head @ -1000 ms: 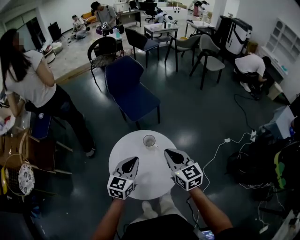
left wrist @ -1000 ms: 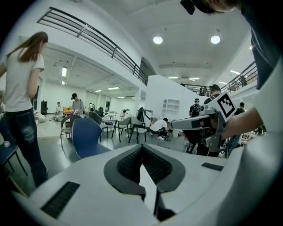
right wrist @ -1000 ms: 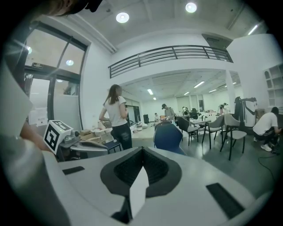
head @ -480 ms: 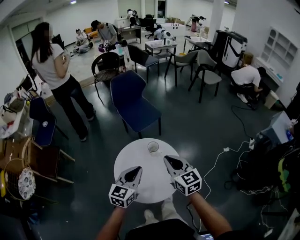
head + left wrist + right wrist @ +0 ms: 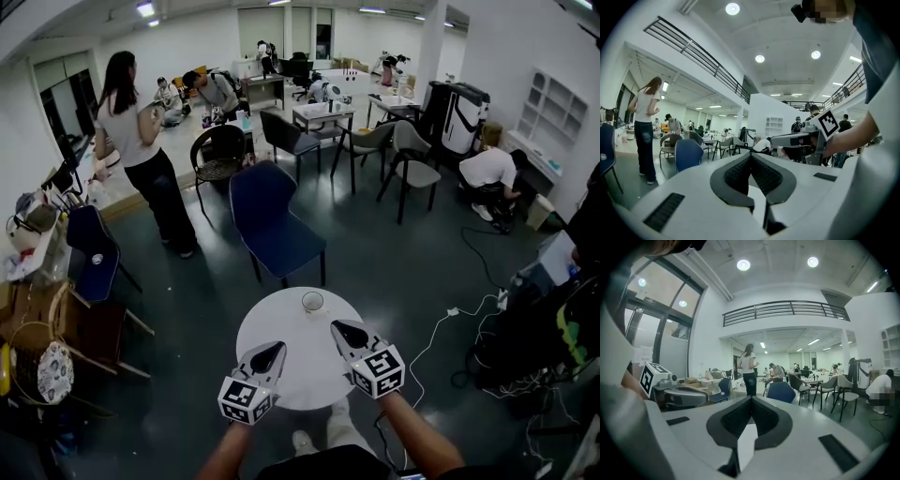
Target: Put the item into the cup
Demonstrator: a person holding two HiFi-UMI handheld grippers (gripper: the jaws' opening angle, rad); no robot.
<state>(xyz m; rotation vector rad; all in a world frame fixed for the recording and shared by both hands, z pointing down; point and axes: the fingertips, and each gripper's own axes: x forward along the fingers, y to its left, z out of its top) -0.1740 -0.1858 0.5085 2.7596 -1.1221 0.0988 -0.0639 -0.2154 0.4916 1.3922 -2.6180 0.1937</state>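
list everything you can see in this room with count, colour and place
round table: 1, white, directly below the head camera
cup: 1, clear, at the table's far edge
padded chair: 1, blue, just beyond the table
standing person: 1, white top and dark trousers, far left
crouching person: 1, white top, far right by the wall
cable: 1, white, on the dark floor right of the table
left claw: 1, white and black, over the table's near side, shut, empty
right claw: 1, white and black, over the table, shut, empty
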